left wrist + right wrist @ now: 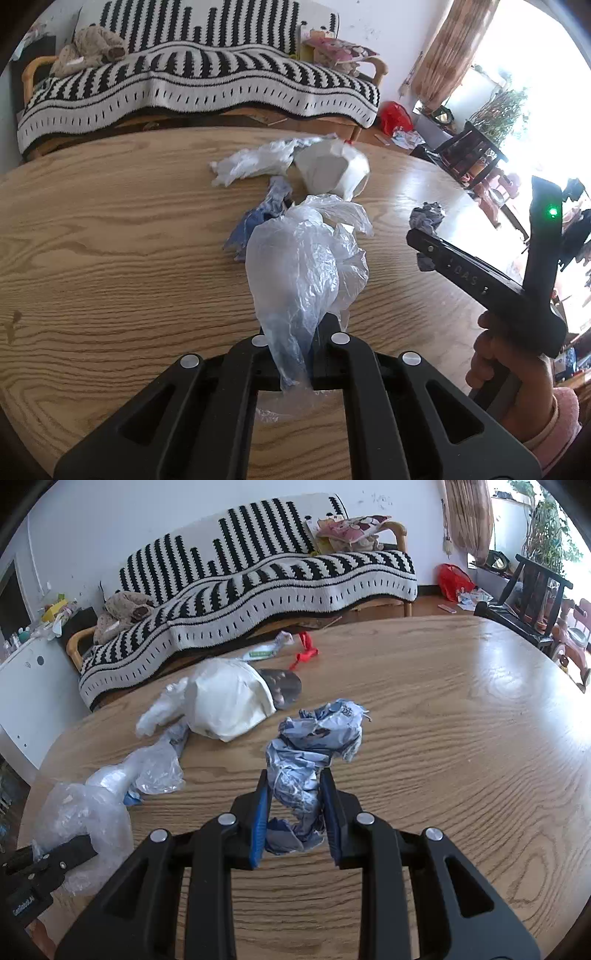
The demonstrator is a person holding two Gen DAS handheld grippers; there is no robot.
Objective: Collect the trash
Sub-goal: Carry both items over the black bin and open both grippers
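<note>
My left gripper [293, 325] is shut on a clear plastic bag [303, 266], which puffs up above the wooden table [110, 240]. My right gripper [295, 779] is shut on a crumpled blue-and-white paper wad [314, 738], held between its blue pads [260, 812]. In the left wrist view the right gripper [421, 236] shows at the right with the wad [426, 218] sticking out of it. In the right wrist view the left gripper [86, 843] and its clear plastic bag [88, 812] sit at the lower left.
A white bag [229, 701], more clear plastic [155, 764], blue scrap [258, 218], a dark round item [284, 686] and a red strip [304, 651] lie on the table. A striped couch [277, 576] stands behind. A person's hand [495, 362] holds the right tool.
</note>
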